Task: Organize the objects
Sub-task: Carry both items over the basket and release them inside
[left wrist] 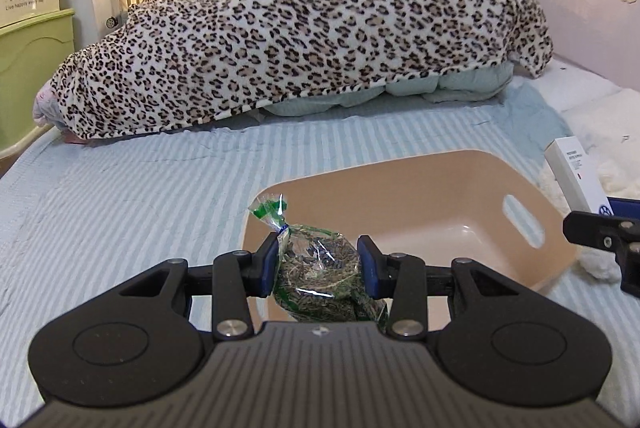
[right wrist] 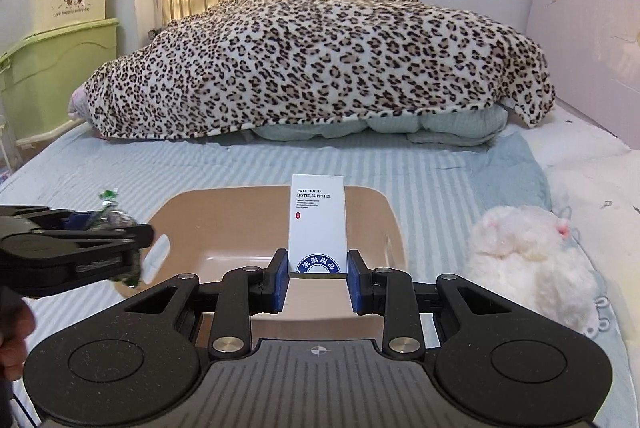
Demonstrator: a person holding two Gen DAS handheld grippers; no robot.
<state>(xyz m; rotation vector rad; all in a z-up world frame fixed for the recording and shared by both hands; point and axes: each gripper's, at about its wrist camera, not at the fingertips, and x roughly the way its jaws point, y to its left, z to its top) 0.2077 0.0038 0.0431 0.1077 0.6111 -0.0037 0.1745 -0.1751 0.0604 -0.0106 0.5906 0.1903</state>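
Beside basket — plush toy, right view only.

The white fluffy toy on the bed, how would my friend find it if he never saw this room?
Start at the big leopard blanket heaped at the far end of the bed. Come forward to the tan tub on the striped sheet; the fluffy toy lies just right of it. It is the only furry white thing, with small pink bits on it.
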